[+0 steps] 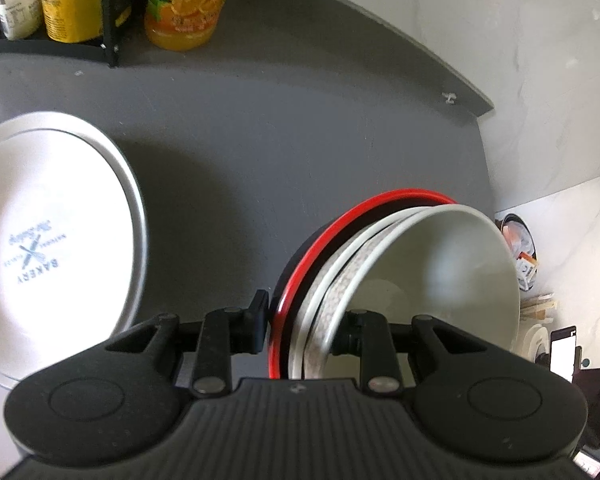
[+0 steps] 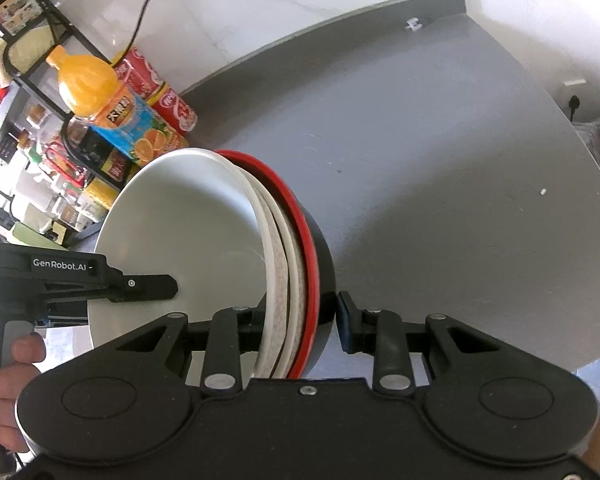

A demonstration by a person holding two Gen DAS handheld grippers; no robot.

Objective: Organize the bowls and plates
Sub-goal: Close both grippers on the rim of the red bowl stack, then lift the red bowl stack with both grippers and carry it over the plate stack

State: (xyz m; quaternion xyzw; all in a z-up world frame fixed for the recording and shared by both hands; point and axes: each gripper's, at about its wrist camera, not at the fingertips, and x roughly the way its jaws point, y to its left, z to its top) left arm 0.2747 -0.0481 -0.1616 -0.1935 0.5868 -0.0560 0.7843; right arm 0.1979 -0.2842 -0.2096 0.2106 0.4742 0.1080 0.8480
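A tilted stack of nested bowls hangs over the grey table: a white bowl innermost, a speckled one behind it, and a red-rimmed black bowl outermost. My left gripper is shut on one side of the stack's rims, one finger inside the white bowl, the other outside the black one. My right gripper is shut on the opposite side of the same white bowl and black bowl. A white plate printed "BAKERY" lies to the left.
An orange juice bottle, a red cola can and a black wire rack full of packets stand at the back against the marble wall. A hand holds the left gripper's handle. The table's far edge curves close by.
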